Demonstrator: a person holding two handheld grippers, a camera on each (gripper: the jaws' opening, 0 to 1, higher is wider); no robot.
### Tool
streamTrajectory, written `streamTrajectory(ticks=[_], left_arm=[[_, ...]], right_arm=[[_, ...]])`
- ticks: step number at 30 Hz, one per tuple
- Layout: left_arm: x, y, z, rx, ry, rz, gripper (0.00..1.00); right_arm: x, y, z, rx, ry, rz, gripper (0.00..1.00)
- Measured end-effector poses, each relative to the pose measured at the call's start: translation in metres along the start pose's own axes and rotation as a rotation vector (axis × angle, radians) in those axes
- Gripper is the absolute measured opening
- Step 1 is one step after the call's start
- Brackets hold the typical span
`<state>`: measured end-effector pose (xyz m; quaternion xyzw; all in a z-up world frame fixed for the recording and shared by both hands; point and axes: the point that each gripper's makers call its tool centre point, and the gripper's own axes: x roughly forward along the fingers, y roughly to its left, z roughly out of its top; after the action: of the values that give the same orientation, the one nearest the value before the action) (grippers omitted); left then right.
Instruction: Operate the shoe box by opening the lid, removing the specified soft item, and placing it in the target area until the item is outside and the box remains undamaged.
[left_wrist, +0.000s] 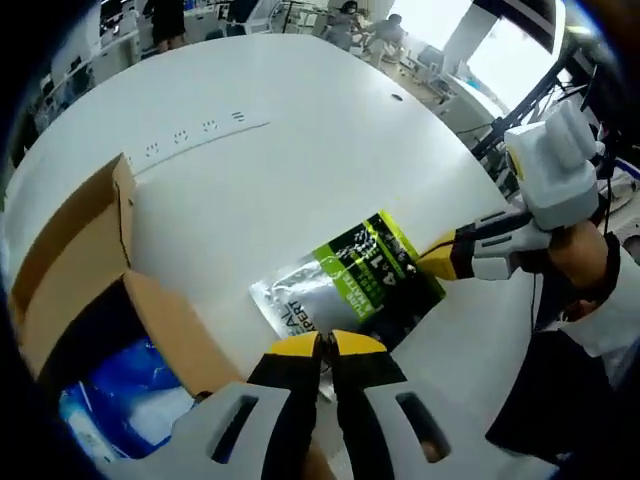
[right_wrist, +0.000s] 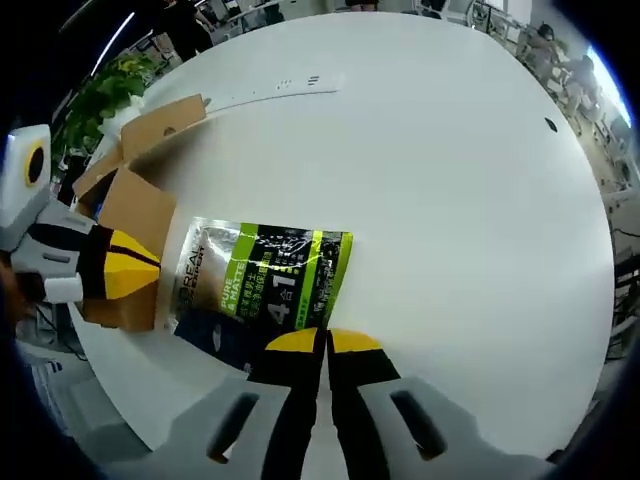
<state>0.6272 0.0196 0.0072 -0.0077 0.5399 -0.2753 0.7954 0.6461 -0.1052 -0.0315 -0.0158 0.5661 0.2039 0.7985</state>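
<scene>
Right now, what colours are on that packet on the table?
Silver, black and bright green packet, clearest in the right gripper view.

My left gripper view looks down across the white worktop (left_wrist: 300, 130) from close beside the cardboard box (left_wrist: 90, 270). My right gripper view faces the opposite way. Both share the pouch (left_wrist: 350, 280) lying between them and the box.

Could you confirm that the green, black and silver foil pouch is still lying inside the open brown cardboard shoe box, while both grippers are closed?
Not quite: the green, black and silver foil pouch is not inside the open brown cardboard shoe box. It lies flat on the white round table beside the box, as the right gripper view shows. The rest stands: the left gripper and right gripper both have their jaws closed.
</scene>
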Motion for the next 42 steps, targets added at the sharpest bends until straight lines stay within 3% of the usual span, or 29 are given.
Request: streamTrajectory(ticks=[5, 11, 23, 37, 42], left_arm=[[-0.005, -0.004, 0.005, -0.008, -0.044, -0.034, 0.02], [-0.014, -0.007, 0.011, -0.029, -0.108, -0.081, 0.04], [-0.031, 0.000, 0.008, -0.032, -0.178, -0.112, 0.07], [-0.047, 0.008, 0.011, 0.020, -0.279, -0.117, 0.18], [-0.056, 0.006, 0.010, 0.091, -0.331, -0.109, 0.23]], right_arm=[[-0.005, 0.005, 0.002, -0.020, -0.039, 0.010, 0.11], [-0.014, 0.007, 0.003, -0.047, -0.080, 0.005, 0.17], [-0.027, 0.022, 0.011, -0.108, -0.141, 0.014, 0.22], [-0.036, 0.048, 0.018, -0.188, -0.226, 0.067, 0.30], [-0.042, 0.062, 0.023, -0.222, -0.274, 0.092, 0.33]])
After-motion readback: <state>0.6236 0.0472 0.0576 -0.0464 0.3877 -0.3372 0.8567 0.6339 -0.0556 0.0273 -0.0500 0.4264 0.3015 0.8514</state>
